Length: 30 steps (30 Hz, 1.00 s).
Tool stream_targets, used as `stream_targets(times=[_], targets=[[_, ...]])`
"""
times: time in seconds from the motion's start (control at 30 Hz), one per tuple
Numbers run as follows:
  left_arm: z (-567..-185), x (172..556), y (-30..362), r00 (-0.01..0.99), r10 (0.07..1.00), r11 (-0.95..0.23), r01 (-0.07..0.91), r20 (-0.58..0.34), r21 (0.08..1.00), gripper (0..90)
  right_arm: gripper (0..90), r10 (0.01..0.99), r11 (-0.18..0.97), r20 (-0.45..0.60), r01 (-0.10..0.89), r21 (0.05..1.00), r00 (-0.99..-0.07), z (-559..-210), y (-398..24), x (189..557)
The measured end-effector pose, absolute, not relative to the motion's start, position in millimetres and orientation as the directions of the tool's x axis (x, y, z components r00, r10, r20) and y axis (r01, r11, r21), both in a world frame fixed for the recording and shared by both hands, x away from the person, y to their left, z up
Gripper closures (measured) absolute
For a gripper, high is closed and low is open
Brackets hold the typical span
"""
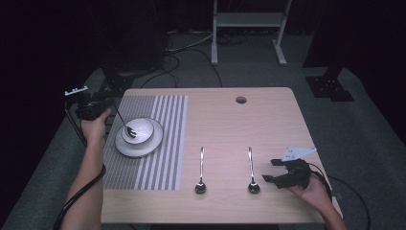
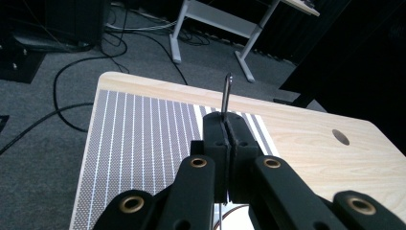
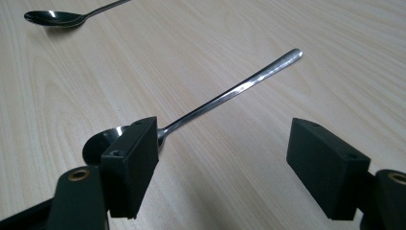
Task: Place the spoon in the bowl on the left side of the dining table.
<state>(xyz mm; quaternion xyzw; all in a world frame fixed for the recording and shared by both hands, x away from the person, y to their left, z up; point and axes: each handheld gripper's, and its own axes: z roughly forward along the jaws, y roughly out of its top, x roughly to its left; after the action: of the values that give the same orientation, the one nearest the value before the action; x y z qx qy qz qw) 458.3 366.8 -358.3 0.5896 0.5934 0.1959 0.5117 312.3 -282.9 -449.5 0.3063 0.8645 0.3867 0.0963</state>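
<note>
- The spoon (image 1: 125, 125) held by the left gripper (image 1: 94, 111) stood with its bowl end down in the small bowl (image 1: 138, 130), which sat on the white plate (image 1: 139, 143).
- In the left gripper view we saw the jaws clenched on that spoon's handle (image 2: 226, 94), the tip poking up past them.
- The plate lay on the striped mat (image 1: 167, 143), on the mat's left half.
- Right of the plate, off the mat, two more spoons lay on the bare table (image 1: 268, 120): a nearer spoon (image 1: 200, 172) and a farther spoon (image 1: 251, 171), handles pointing away from us.
- The right gripper (image 1: 281, 173) hovered just beyond the farther spoon (image 3: 201, 108), jaws released and wide, nothing between them.
- Risk, in our judgement: the thin polished handle could swivel in the left grip, and a tilt might tip the bowl on its plate.
- Risk: closing the right jaws on the flat-lying spoon might skid it across the wood.
</note>
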Motion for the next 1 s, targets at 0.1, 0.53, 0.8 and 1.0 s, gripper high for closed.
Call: stream_targets(times=[0.1, 0.53, 0.8, 1.0], targets=[[-362.6, 458.7, 367.2, 0.214, 0.899, 0.233, 0.505, -0.382, 0.831, 89.1, 25.2, 0.603, 0.513, 0.071, 0.455, 0.728, -0.794, -449.5, -282.9, 312.4], [-381.7, 457.2, 371.5, 0.207, 0.886, 0.262, 0.518, -0.416, 0.815, 89.0, 25.3, 0.604, 0.515, 0.071, 0.456, 0.726, -0.794, -450.1, -282.5, 312.6], [-386.0, 454.6, 372.8, 0.206, 0.884, 0.261, 0.527, -0.419, 0.809, 86.3, 25.2, 0.603, 0.516, 0.070, 0.456, 0.725, -0.795, -450.1, -282.2, 312.4], [-388.6, 451.9, 375.8, 0.202, 0.888, 0.253, 0.534, -0.412, 0.807, 83.5, 25.2, 0.601, 0.518, 0.073, 0.457, 0.723, -0.796, -450.7, -281.5, 312.5]])
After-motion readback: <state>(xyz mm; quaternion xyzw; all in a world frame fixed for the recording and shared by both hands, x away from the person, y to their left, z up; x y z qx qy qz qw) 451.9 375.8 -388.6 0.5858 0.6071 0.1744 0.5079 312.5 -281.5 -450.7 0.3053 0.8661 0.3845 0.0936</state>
